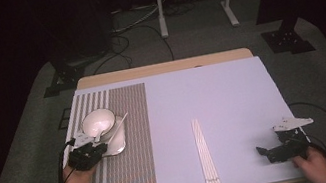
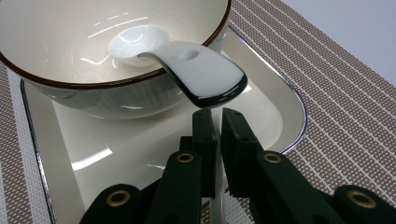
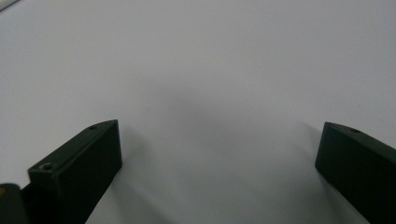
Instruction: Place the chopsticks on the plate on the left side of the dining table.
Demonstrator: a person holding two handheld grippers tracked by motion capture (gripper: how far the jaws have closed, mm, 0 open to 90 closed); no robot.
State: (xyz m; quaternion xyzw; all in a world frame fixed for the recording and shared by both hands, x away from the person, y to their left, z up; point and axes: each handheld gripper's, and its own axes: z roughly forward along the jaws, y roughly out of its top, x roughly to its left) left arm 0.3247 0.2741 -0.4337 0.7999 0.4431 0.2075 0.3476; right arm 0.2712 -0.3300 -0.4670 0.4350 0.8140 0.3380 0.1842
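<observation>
The left gripper (image 2: pixel 215 114) sits just under the handle end of the white spoon (image 2: pixel 187 65), its fingers (image 2: pixel 204 135) nearly pressed together with a thin bright strip between them, possibly the rim of the tray (image 2: pixel 39 154), though the view is too tight to be sure. The spoon lies in the bowl (image 1: pixel 98 121), in the left half of the high view, scoop down inside and handle propped over the rim. Its long axis runs from the bowl's middle toward the lower right of the left gripper view, handle tip pointing at the gripper.

This looks like the step of placing or fetching the spoon; a next move would call for spreading the fingers and rising to the handle.

The right gripper (image 1: pixel 283 150) rests on the tabletop (image 1: pixel 222 91) at lower right, fingers (image 3: pixel 79 168) spread wide, empty. The chopsticks (image 1: pixel 206 155) lie lengthwise near centre.
</observation>
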